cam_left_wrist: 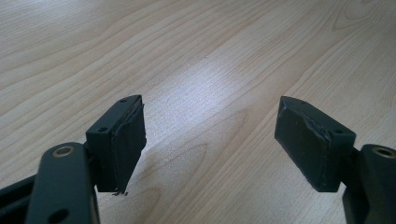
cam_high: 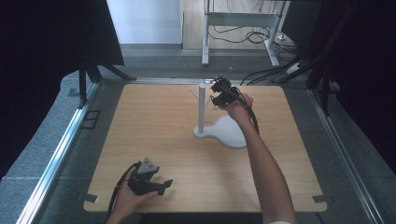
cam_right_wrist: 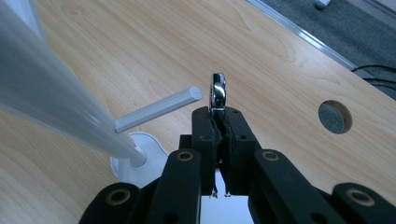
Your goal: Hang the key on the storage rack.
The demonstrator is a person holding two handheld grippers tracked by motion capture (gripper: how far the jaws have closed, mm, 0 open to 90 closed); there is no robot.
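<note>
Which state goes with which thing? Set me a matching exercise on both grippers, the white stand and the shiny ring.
1 left gripper
2 right gripper
3 white stand
4 shiny ring

a upright on the table
b pinched between shut jaws
c open, low over bare wood
d shut, beside the stand's peg

Pairs: 1-c, 2-d, 3-a, 4-b
</note>
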